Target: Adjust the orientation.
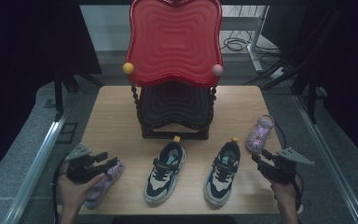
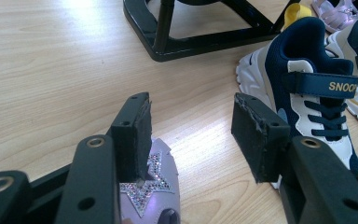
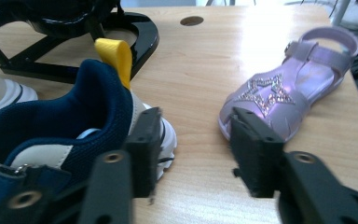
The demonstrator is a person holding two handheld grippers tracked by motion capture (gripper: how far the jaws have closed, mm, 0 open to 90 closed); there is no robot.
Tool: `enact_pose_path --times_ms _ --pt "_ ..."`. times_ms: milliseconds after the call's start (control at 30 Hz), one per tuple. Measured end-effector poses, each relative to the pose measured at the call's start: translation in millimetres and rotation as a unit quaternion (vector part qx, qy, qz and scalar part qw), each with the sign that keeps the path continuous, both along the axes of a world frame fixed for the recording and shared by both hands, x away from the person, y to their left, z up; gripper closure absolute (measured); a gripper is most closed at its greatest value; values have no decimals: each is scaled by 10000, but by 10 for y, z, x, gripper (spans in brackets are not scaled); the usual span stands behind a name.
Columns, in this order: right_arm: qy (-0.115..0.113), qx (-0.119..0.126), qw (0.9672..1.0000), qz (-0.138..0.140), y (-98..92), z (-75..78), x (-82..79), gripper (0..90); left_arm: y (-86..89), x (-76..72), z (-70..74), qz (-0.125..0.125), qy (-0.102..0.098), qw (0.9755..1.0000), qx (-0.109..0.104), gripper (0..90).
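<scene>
While both hands hovered at the near edge of the table [image 1: 116, 105], I counted four shoes in all: two sneakers and two purple sandals. One black two-tier rack [image 1: 175, 114] stood at the middle of the table toward the far edge, with one red wavy tray [image 1: 175, 42] on top, and one yellow ball [image 1: 128, 68] and one pink ball [image 1: 217, 70] sat at that tray's front corners.

Down at the near left corner lay the first purple sandal [image 1: 102, 184], glitter star on its toe. The left gripper [image 1: 106, 164] sat right over it, jaws standing wide; in the left gripper view one pad [image 2: 137, 140] was at the sandal's toe [image 2: 151, 196] and the other hung clear over bare wood, so nothing was clamped.

Between the hands, along the near edge, stood the left sneaker [image 1: 164, 171] and the right sneaker [image 1: 222, 173], both navy and white, each with a yellow heel tab pointing at the rack.

Over by the right edge lay the second purple sandal [image 1: 259, 134], toe toward the near side. The right gripper [image 1: 259, 161] pointed at it from just short, jaws partly open; in the right gripper view [image 3: 196, 154] the gap showed bare table, the sandal's toe [image 3: 279, 105] just beyond one pad. No grip there either.
</scene>
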State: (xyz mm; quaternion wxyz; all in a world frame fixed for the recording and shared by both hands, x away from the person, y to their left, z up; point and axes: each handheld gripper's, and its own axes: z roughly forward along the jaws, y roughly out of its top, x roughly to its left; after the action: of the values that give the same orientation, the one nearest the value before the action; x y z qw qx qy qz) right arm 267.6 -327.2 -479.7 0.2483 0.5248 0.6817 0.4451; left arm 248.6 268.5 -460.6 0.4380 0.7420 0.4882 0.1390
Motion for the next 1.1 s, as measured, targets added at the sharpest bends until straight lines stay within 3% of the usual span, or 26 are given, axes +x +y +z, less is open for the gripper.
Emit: enact_pose_path --times_ms 233,467,667,833,933,1100 --pt "150 84 9998 -139 -214 -43 15 752 -10 -24 18 -63 -24 10000 -27 468" --pt "319 -83 9993 -174 -395 -132 69 890 -33 -15 -5 -121 19 9999 -8 462" --pt "488 -262 9984 -138 -439 -221 203 898 -12 -31 -34 -94 80 9999 23 458" --pt "502 -326 9981 -124 -430 -244 299 898 38 -50 -15 -17 44 10000 17 457" --pt "566 -551 9967 -180 -412 -284 383 898 35 -48 -23 -13 64 10000 9 456" --pt "656 -705 9950 -269 -426 -327 454 898 5 -32 -44 -58 107 9999 58 453"
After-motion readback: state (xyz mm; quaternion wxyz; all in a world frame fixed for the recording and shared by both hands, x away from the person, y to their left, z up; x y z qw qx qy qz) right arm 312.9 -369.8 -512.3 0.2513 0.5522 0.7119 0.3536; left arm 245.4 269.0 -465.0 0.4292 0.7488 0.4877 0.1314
